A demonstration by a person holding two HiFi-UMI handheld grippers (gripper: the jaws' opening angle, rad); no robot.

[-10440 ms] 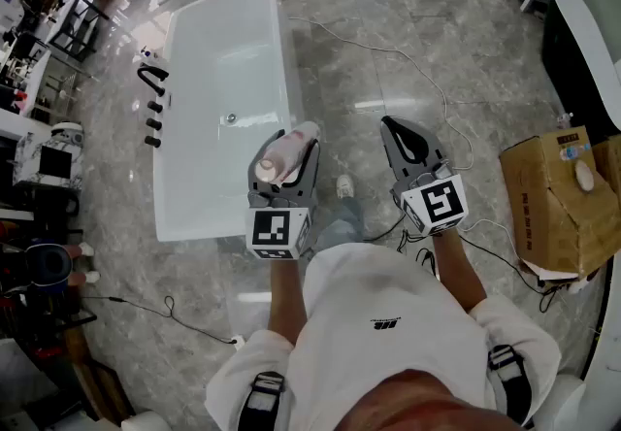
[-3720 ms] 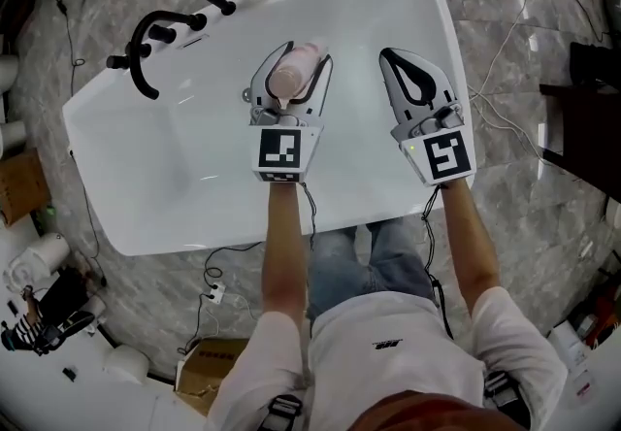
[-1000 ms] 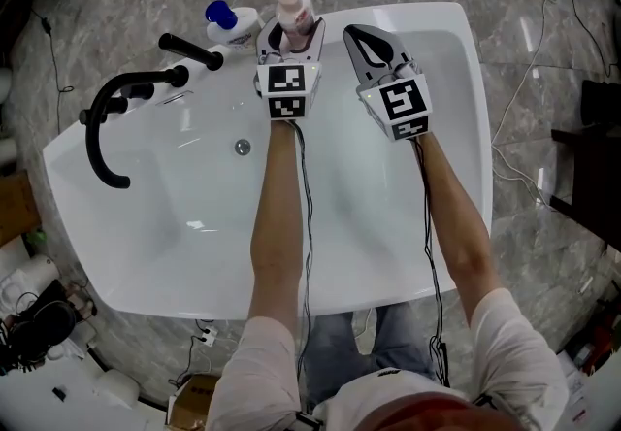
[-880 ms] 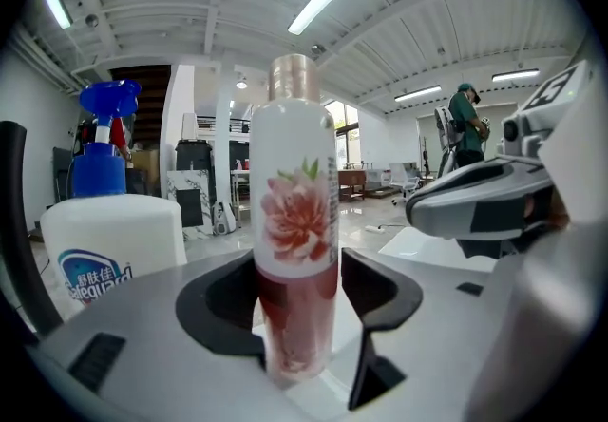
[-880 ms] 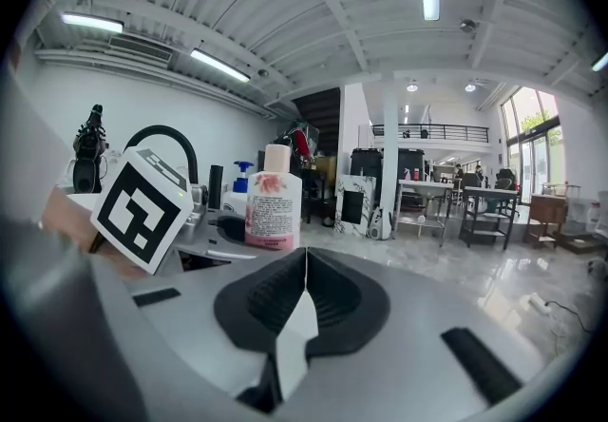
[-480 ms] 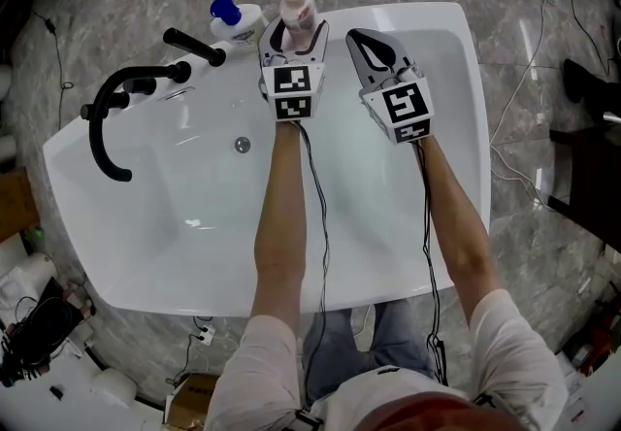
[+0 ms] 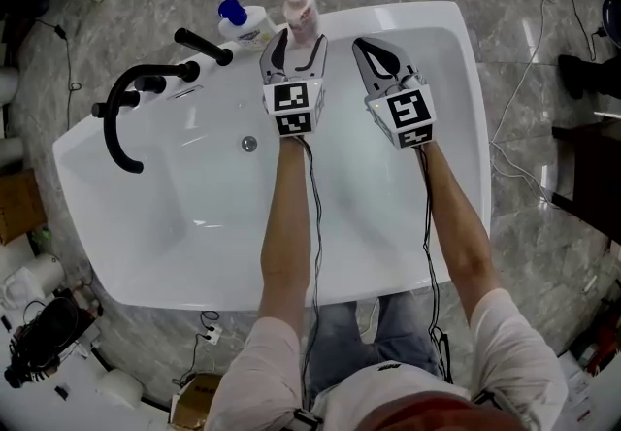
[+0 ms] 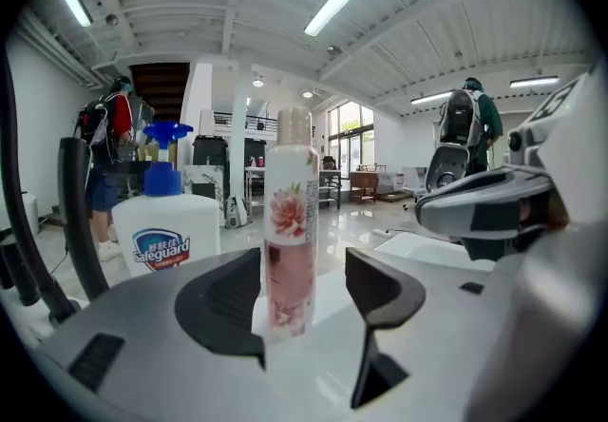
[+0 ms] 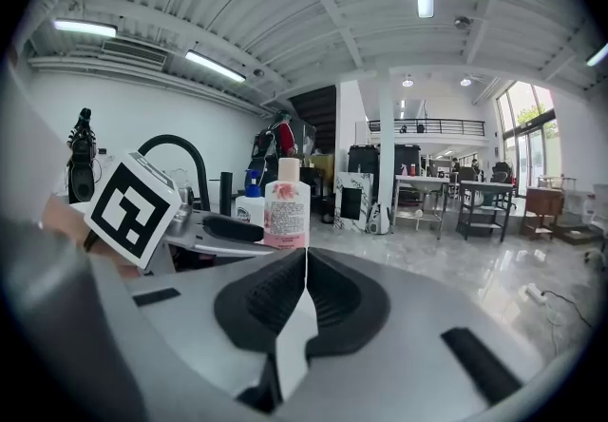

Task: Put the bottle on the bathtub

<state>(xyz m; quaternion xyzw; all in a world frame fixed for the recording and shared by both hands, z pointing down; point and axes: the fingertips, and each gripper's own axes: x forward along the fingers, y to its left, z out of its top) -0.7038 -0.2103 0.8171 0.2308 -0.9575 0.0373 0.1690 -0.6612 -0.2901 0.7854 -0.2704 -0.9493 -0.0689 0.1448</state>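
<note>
The pink flowered bottle stands upright on the far rim of the white bathtub. My left gripper is open just behind it. In the left gripper view the bottle still stands between the two dark pads, which have just been opening, and a gap shows on its right side. My right gripper hovers over the tub beside the left one, shut and empty. In the right gripper view its jaws meet, and the bottle shows ahead to the left.
A white soap bottle with a blue pump stands on the rim just left of the pink bottle. Black faucet handles and a curved black spout lie further left. Cables cross the marble floor. A person with a backpack stands far off.
The left jaws have let go of the bottle, which stays upright on the rim. Both grippers have drawn back a little towards me.
</note>
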